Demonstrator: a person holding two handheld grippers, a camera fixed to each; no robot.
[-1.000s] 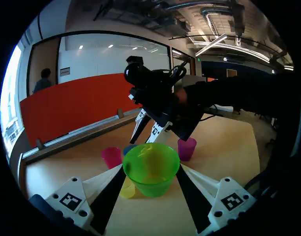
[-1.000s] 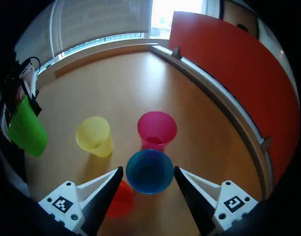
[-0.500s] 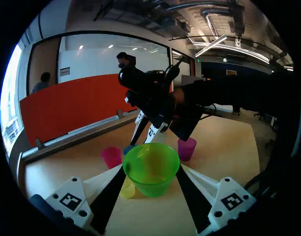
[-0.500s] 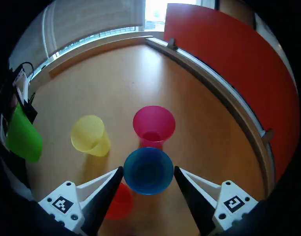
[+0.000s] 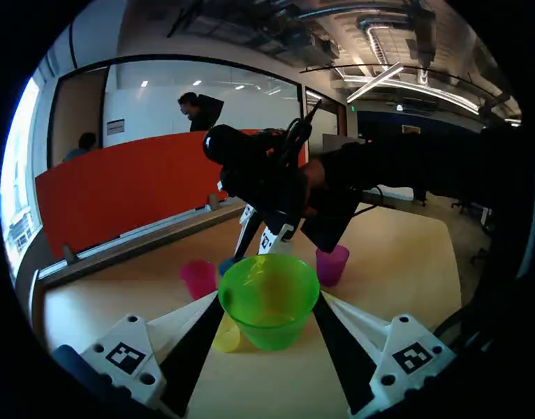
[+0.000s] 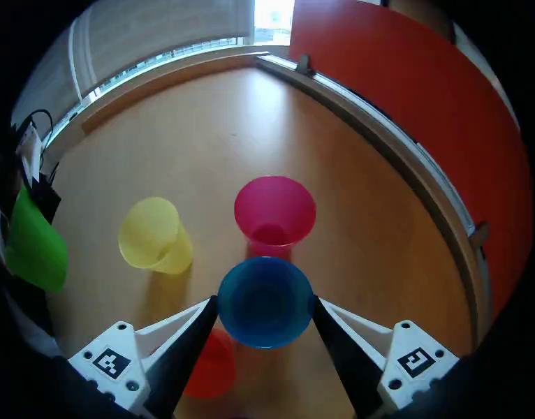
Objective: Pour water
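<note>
In the left gripper view my left gripper (image 5: 269,307) is shut on a green cup (image 5: 269,297), held above the table. Beyond it the right gripper (image 5: 262,234) hangs over a pink cup (image 5: 198,277) and a purple cup (image 5: 332,263), with a sliver of the blue cup (image 5: 228,265) showing behind the green rim. In the right gripper view my right gripper (image 6: 265,311) is shut on a blue cup (image 6: 265,301), held above the table and looking down. Below stand a pink cup (image 6: 274,213), a yellow cup (image 6: 153,236) and a red cup (image 6: 213,364). The green cup (image 6: 33,244) shows at the left edge.
The wooden table (image 6: 218,133) ends at a raised ledge (image 6: 407,167) along an orange wall (image 6: 421,77). A yellow cup (image 5: 227,336) peeks under the green one. Two people (image 5: 198,112) stand beyond the orange partition. A dark sleeve (image 5: 421,167) reaches in from the right.
The right gripper with the blue cup has risen and drifted toward the pink cup. The green cup has stayed put. A person in the background has walked left.
</note>
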